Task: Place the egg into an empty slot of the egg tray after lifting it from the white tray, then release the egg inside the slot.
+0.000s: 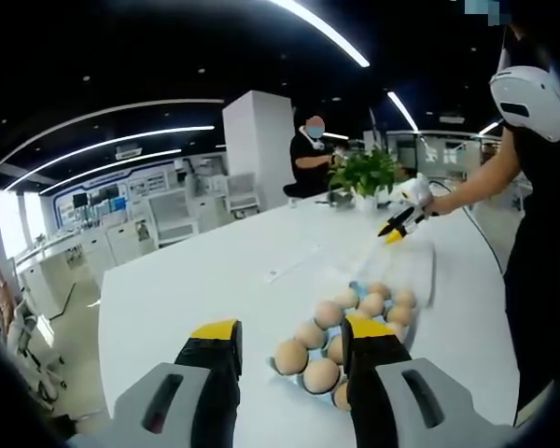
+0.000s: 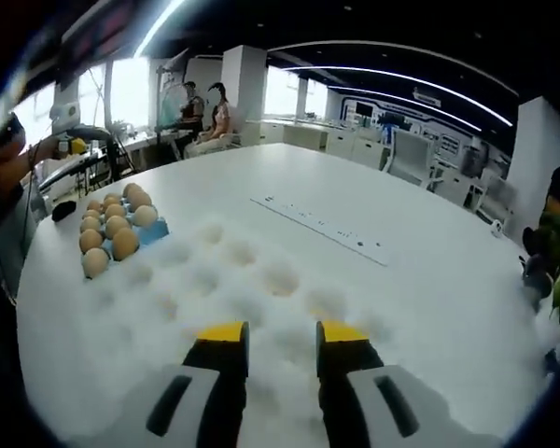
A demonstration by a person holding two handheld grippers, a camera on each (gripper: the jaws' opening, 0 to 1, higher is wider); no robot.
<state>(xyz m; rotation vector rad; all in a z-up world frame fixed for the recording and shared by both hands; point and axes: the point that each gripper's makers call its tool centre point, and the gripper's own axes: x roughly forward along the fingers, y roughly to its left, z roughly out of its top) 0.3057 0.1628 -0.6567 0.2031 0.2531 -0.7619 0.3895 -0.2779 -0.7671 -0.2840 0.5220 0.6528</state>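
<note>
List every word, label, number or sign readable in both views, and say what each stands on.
None can be read.
Long thin strip with dark marks lying on the round white table: marks too small and blurred to read.
Blue-lit wall panel far across the room in the left gripper view: any lettering too blurred.
Brown eggs in the blue egg tray: no print visible.

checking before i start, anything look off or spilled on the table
Nothing stands out. The eggs sit upright in the blue egg tray, the white tray lies flat with empty dimples, and the table shows no spill.
</note>
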